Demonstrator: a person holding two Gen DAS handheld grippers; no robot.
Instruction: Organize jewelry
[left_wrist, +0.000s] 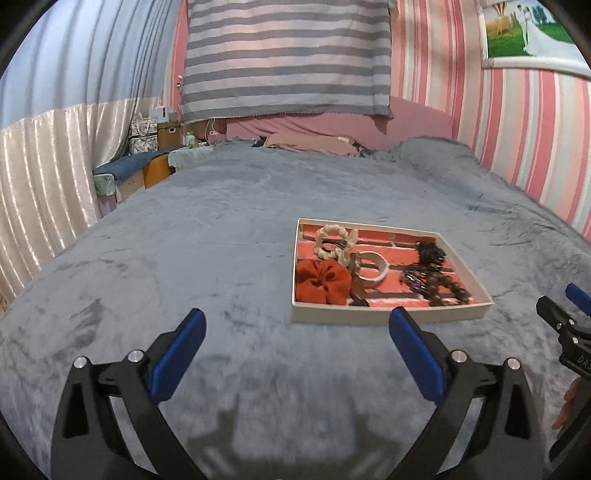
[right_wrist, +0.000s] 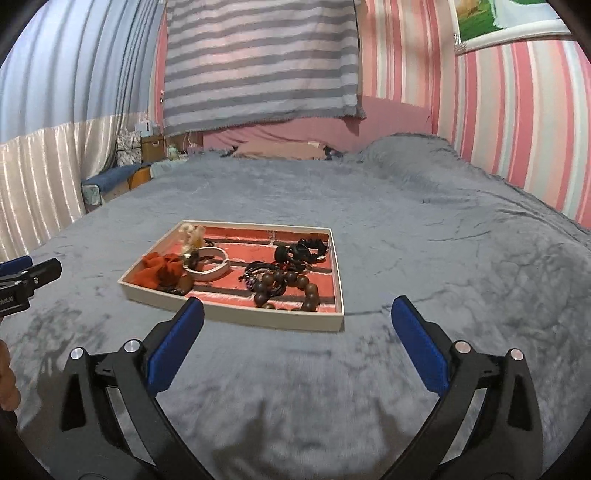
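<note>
Holding both grippers above the grey bedspread (left_wrist: 221, 229), I see the left gripper (left_wrist: 297, 325) and right gripper (right_wrist: 297, 314) with jaws spread wide, gripping nothing. The shallow tray (right_wrist: 266, 317) sits at 1 o'clock from the left gripper and 11 o'clock from the right, containing a rust scrunchie (left_wrist: 323, 282), white bangle (left_wrist: 371, 269) and dark bead bracelets (right_wrist: 286, 284).

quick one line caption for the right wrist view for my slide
Open right gripper hovers over a grey plush bedspread, facing a shallow white tray holding a rust-red fabric scrunchie, white bangle and dark wooden bead bracelet.
</note>
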